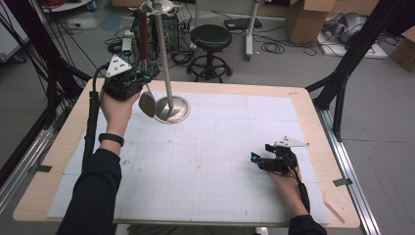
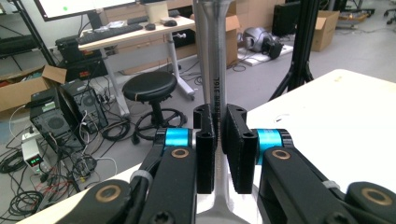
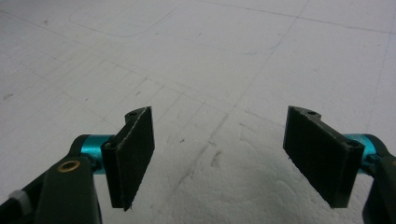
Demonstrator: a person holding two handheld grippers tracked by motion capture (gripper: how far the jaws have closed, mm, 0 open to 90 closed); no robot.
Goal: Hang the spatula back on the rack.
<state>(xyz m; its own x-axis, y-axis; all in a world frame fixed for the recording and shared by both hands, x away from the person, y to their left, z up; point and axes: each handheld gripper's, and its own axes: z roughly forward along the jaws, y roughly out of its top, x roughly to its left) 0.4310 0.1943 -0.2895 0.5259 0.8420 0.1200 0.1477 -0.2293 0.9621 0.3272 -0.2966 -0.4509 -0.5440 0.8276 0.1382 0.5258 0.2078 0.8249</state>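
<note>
Table (image 1: pixel 235 196), spoon (image 1: pixel 147 100) in left hand-held gripper (image 1: pixel 142 78)

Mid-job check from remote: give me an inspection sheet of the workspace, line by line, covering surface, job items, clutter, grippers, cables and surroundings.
Surface: white gridded mat on a wooden table; scuffed, bare in the middle.
Job's things: metal stand upright at the far left of the mat; spoon-like utensil hangs beside its pole.
Clutter: nothing seen on the mat.
Grippers: left gripper shut on a metal handle; right gripper open, low over the mat.
Cables: a black one trails from each gripper; loose ones on the floor.
Surroundings: black stool, cardboard boxes, desks, computer gear.
</note>
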